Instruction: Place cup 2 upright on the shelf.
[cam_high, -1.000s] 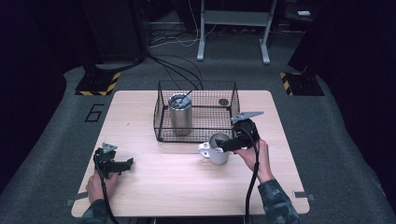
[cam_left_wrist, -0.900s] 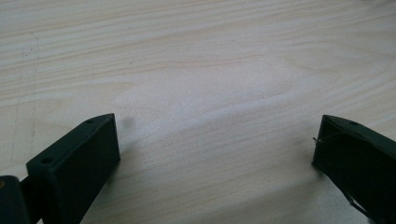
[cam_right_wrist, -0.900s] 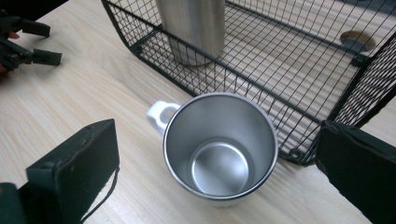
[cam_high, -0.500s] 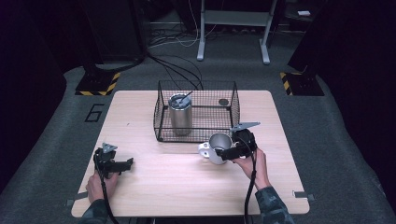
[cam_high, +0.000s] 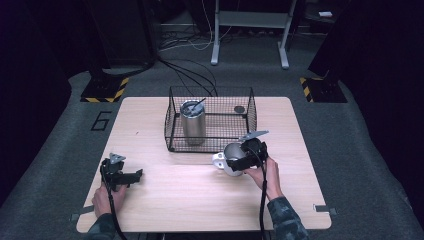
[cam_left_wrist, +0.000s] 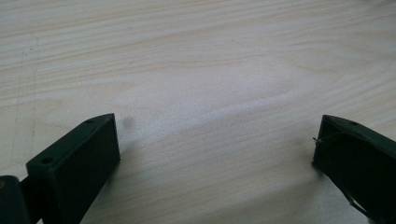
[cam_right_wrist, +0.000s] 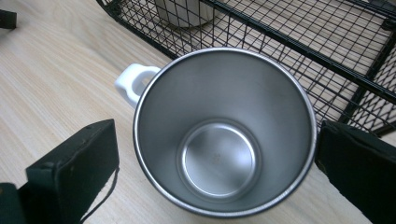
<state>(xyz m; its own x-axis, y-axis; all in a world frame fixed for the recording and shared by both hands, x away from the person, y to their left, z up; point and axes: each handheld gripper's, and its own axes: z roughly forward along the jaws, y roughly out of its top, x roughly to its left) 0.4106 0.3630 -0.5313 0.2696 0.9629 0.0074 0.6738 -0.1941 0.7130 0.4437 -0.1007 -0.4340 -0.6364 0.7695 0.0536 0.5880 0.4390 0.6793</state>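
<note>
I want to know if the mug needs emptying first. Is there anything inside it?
No. In the right gripper view the steel mug is empty, its bare shiny bottom showing.

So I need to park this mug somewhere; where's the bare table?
Free: the wide stretch between the left tool and the mug, and the strip left of the basket. Crowded: the basket's front edge, where the mug sits, and inside it by the tumbler.

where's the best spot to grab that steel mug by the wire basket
Grip the mug across its round body just below the rim, coming from above its open mouth. The right gripper already straddles it there with jaws apart. The white handle points toward the wire basket, so the sides are free.
</note>
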